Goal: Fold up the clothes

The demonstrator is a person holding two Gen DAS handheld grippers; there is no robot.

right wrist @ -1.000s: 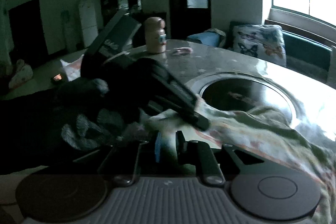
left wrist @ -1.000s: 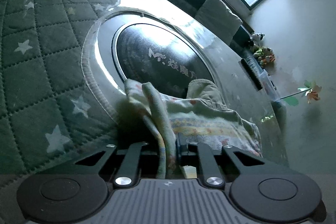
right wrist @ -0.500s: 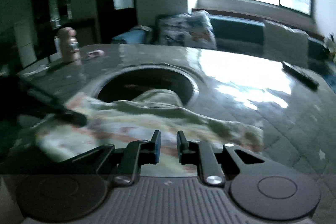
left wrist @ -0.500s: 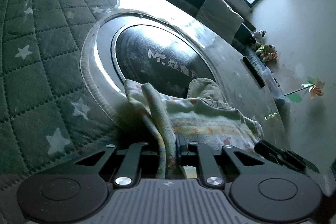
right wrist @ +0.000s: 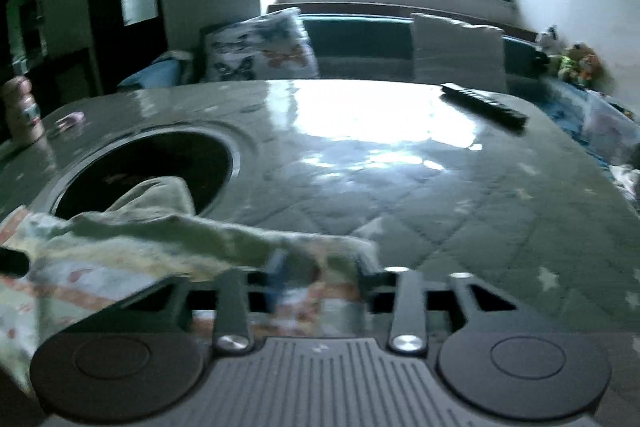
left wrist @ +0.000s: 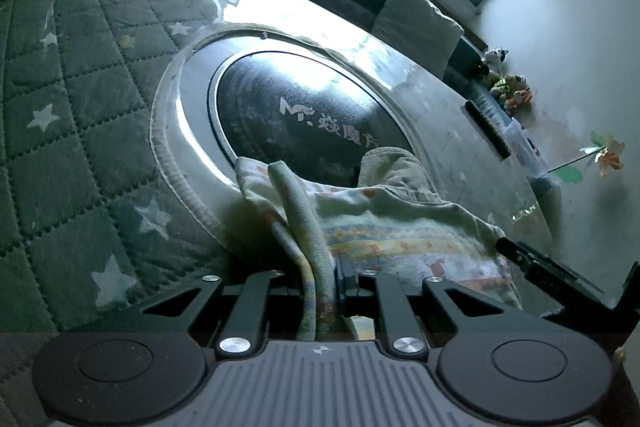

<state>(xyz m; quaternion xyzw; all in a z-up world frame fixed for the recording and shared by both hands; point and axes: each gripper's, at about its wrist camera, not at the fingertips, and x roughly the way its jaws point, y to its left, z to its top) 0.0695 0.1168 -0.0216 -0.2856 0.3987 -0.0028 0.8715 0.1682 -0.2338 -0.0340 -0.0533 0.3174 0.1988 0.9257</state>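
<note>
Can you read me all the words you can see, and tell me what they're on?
"Mr." then four Chinese characters, too blurred to be sure of: on the black disc in the table.
In the right wrist view the disc's print is too blurred to read.
No other words anywhere.

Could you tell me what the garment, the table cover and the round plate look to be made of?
Garment: soft printed cloth, likely cotton; it creases and drapes.
Table cover: quilted fabric with stitched squares and stars, perhaps under clear film, given the glare.
Round plate: dark glossy glass or ceramic, apparently; it reflects the window.
</note>
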